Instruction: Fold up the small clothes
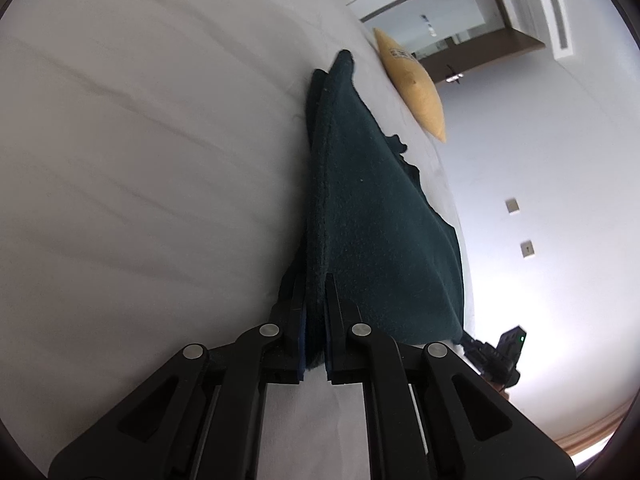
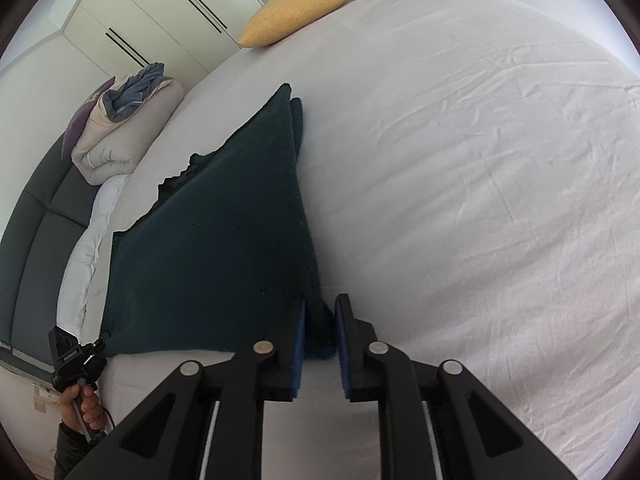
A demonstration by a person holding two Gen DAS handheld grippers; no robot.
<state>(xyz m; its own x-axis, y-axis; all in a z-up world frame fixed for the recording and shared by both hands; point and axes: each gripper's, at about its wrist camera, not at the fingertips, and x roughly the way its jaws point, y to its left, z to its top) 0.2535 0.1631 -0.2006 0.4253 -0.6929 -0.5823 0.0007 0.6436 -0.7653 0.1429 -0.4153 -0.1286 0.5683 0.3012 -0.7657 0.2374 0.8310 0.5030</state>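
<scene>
A dark green cloth (image 1: 372,208) lies folded double on the white bed sheet (image 1: 140,140), its long folded edge running away from me. My left gripper (image 1: 314,280) is shut on one near corner, with the layers squeezed between its pads. In the right wrist view the same cloth (image 2: 224,240) spreads to the left, and its other near corner sits between the fingers of my right gripper (image 2: 322,300). Those jaws stand a little apart, and the blue pads (image 2: 300,344) do not squeeze the cloth.
A yellow pillow (image 2: 300,8) lies at the far edge of the bed (image 2: 460,160). A folded duvet (image 2: 120,136) sits by the dark headboard (image 2: 36,240). A person's hand (image 2: 84,404) holds the other gripper's handle at lower left. White wardrobe doors (image 2: 140,20) stand behind.
</scene>
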